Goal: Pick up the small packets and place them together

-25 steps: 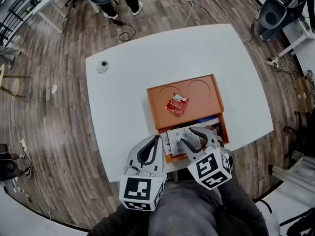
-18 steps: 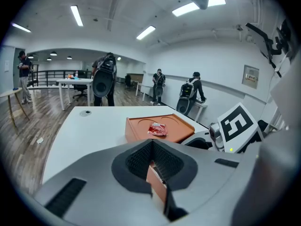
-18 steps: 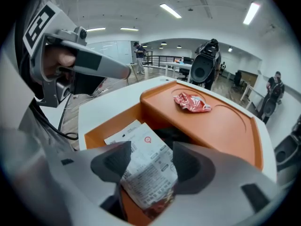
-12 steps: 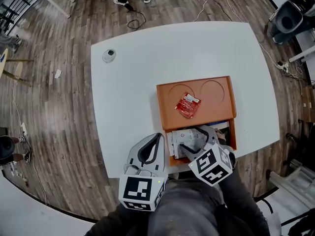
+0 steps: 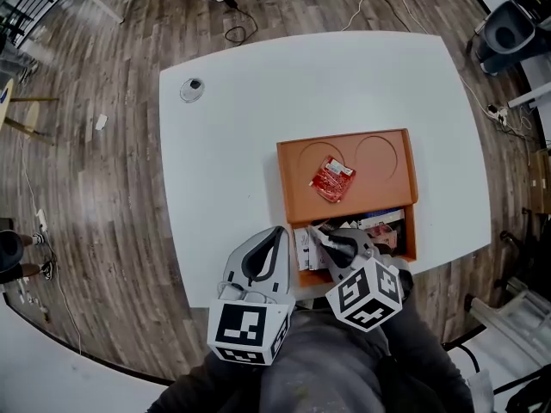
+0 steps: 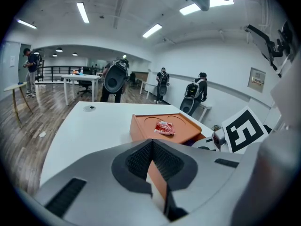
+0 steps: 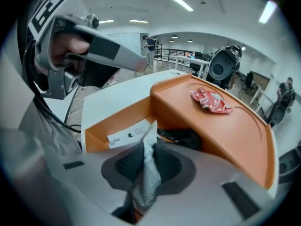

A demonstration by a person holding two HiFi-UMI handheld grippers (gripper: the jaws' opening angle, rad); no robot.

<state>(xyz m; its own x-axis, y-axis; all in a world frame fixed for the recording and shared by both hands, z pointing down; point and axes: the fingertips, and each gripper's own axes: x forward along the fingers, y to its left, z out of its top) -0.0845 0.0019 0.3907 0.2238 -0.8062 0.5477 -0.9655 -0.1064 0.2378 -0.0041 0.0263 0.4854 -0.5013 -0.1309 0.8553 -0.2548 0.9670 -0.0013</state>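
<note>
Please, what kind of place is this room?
Probably an open-plan lab or office workspace. It has a white table on a wood-look floor, loose cables on the floor, ceiling strip lights, and more desks with people standing about.

White rounded-corner tabletop [image 5: 241, 127], standing on wood-plank floor [image 5: 103, 188]. Directly on it, twd near-right: orange plastic tray-box [image 5: 297, 157], raised top w/ two round recesses, open lower compartment on near side, close to table's near edge. Near far-left corner: small round greyish obj [image 5: 192, 89], poss. a cap or lid, too small to tell. Well apart from tray-box.
</note>
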